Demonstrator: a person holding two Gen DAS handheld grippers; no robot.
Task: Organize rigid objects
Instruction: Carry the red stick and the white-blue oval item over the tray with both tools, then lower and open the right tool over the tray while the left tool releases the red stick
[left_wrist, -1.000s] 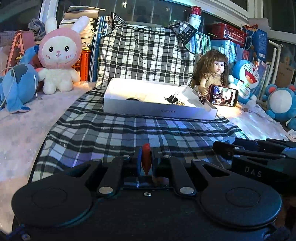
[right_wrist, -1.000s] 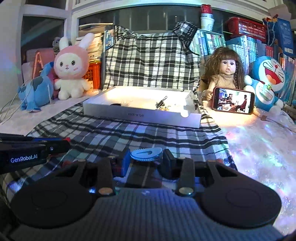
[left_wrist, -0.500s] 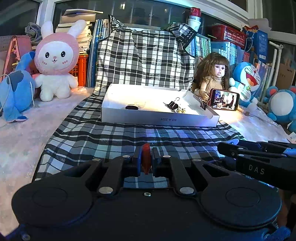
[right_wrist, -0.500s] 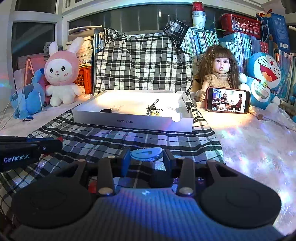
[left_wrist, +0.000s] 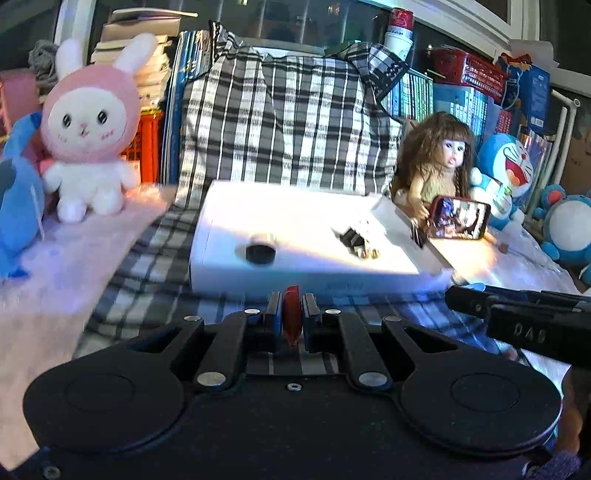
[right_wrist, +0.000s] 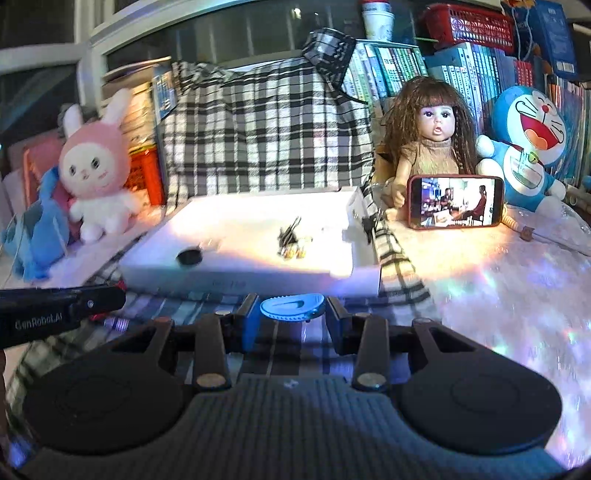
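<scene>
My left gripper (left_wrist: 291, 317) is shut on a thin red disc (left_wrist: 291, 319) held on edge between its blue pads. My right gripper (right_wrist: 291, 314) is shut on a flat blue oval piece (right_wrist: 292, 307) lying level between its pads. Both hang over the plaid cloth just short of the white tray (left_wrist: 373, 218) (right_wrist: 351, 208). Inside the tray lie a black round cap (left_wrist: 260, 253) (right_wrist: 189, 256), a black binder clip (left_wrist: 352, 238) (right_wrist: 290, 232) and small brass bits (left_wrist: 367, 254) (right_wrist: 295, 252). The right gripper's fingers (left_wrist: 517, 314) show at the right of the left wrist view.
A doll (right_wrist: 432, 147) stands behind a propped phone (right_wrist: 456, 202) right of the tray. A pink rabbit plush (left_wrist: 88, 125) and a blue plush (left_wrist: 18, 206) sit at the left, blue cat plushes (right_wrist: 524, 144) at the right. Books and a plaid-draped stack line the back.
Both grippers have moved forward and slightly up toward the white tray, which now looms larger and closer. Each still holds its piece; the jaws have not changed.
</scene>
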